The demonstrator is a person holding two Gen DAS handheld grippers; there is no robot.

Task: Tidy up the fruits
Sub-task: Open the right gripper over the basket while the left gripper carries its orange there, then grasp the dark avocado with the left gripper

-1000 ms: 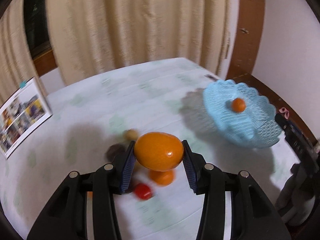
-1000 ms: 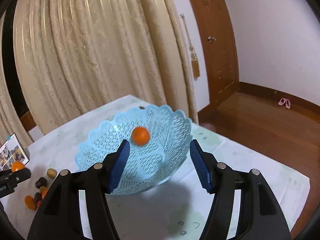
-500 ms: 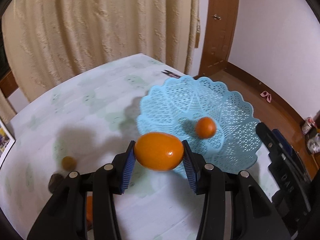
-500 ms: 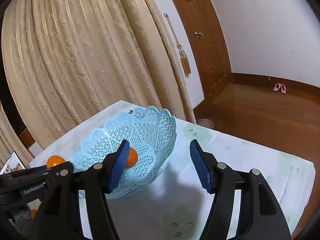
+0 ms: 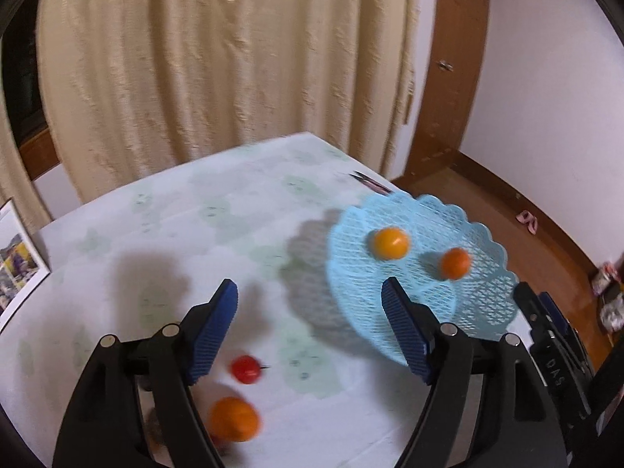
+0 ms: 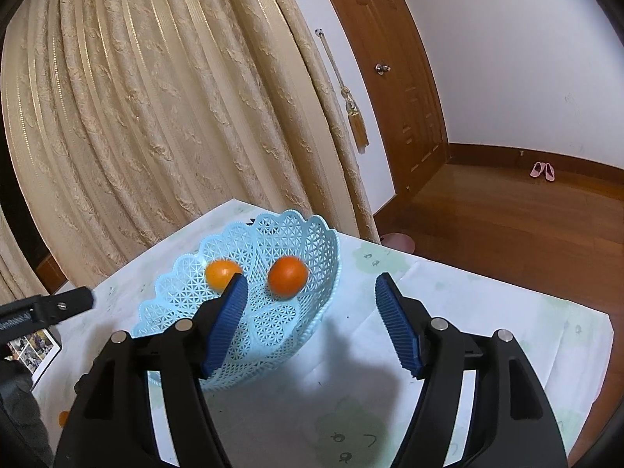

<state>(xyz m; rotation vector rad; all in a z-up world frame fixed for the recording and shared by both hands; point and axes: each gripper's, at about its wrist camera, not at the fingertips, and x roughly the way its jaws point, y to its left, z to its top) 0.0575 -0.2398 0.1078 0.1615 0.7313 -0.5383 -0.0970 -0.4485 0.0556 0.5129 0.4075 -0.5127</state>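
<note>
A light blue lattice basket [image 5: 481, 304] stands on the white table and holds two orange fruits [image 5: 391, 242] [image 5: 455, 262]. My left gripper [image 5: 308, 288] hangs over the table just left of the basket, its jaws opening with nothing between them. Below it on the cloth lie a small red fruit [image 5: 245, 368] and an orange fruit [image 5: 234, 418]. In the right wrist view the basket [image 6: 273, 323] shows both fruits [image 6: 220, 273] [image 6: 288, 276]. My right gripper [image 6: 312, 284] hovers at the basket's near side, jaws opening, nothing between its pads.
A photo sheet [image 5: 15, 265] lies at the table's left edge. A small dark item [image 5: 368, 183] lies behind the basket. Beige curtains [image 6: 156, 117] hang behind the table; a wooden floor [image 6: 507, 226] and door lie beyond its right edge.
The left gripper let go of the large orange fruit, which now lies in the basket beside the smaller one. Its jaws spread wide and it drew back leftward. The right jaws widened slightly.
</note>
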